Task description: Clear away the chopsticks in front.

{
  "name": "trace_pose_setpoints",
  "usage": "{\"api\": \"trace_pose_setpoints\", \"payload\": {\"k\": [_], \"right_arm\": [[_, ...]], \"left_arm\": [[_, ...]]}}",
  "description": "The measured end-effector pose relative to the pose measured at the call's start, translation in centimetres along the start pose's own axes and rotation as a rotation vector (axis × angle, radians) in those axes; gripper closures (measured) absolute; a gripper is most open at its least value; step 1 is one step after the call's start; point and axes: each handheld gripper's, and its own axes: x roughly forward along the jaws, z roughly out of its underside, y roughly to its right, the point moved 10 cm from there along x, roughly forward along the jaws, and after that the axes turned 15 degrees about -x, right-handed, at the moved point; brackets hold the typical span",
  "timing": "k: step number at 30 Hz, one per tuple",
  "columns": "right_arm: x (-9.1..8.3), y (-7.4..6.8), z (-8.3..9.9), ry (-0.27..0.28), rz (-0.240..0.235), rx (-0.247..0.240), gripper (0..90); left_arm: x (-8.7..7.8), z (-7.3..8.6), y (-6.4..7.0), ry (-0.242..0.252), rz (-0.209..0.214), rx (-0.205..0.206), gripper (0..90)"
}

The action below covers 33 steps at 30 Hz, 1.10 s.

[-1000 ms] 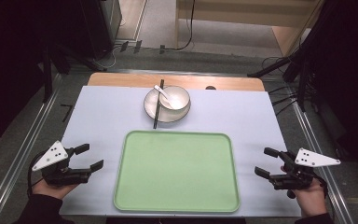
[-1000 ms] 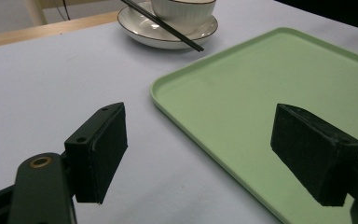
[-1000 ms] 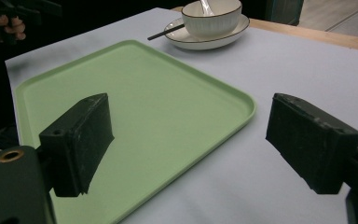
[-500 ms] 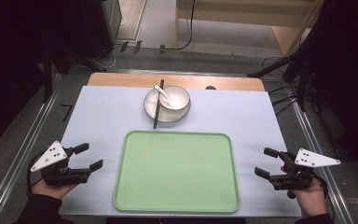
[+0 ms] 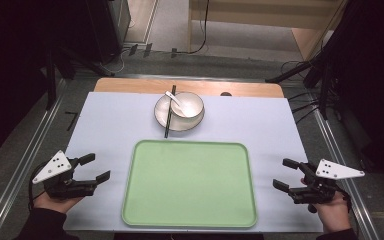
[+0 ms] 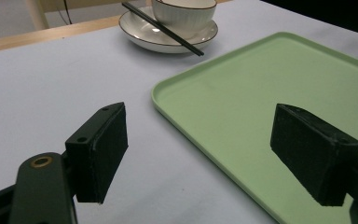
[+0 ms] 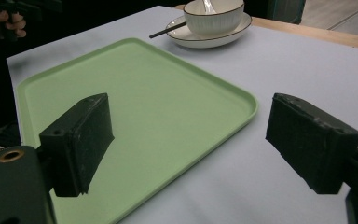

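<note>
**Both grippers held wide beside the green tray**

The left gripper [image 5: 92,168] is held near the table's [image 5: 115,125] front left corner, its jaws spread wide and nothing between them. The right gripper [image 5: 286,174] is held near the front right corner, jaws equally wide. The green tray [image 5: 190,185] is set between them at the front edge. A bowl [image 5: 186,106] with a spoon [image 5: 174,98] is seen on a saucer [image 5: 161,116] at the far edge, chopsticks [image 5: 169,116] laid across the saucer's left rim.

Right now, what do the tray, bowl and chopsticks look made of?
Tray: likely plastic, matte pale green, moulded rounded rim, soft sheen. Bowl: looks like glazed ceramic, off-white, ribbed outside with a thin dark rim, glossy. Chopsticks: black, smooth, thin; plastic or lacquered wood, can't tell which.
</note>
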Motion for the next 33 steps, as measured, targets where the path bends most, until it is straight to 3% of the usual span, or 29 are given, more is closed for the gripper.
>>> {"api": "trace_pose_setpoints", "payload": {"k": [10,21,32,33], "right_arm": [[0.0,0.0,0.0,-0.004,-0.002,0.001,14.9],[0.1,0.0,0.1,-0.008,-0.004,0.001,14.9],[0.1,0.0,0.2,-0.017,-0.002,0.003,14.9],[0.2,-0.1,0.3,-0.019,-0.003,0.000,14.9]], "left_arm": [[0.0,0.0,0.0,-0.007,-0.003,-0.001,19.1],[1.1,-1.3,0.9,-0.051,-0.036,-0.048,19.0],[2.6,-2.5,2.0,-0.100,0.004,-0.085,21.3],[2.9,-2.8,2.4,-0.104,0.029,-0.096,21.3]]}}
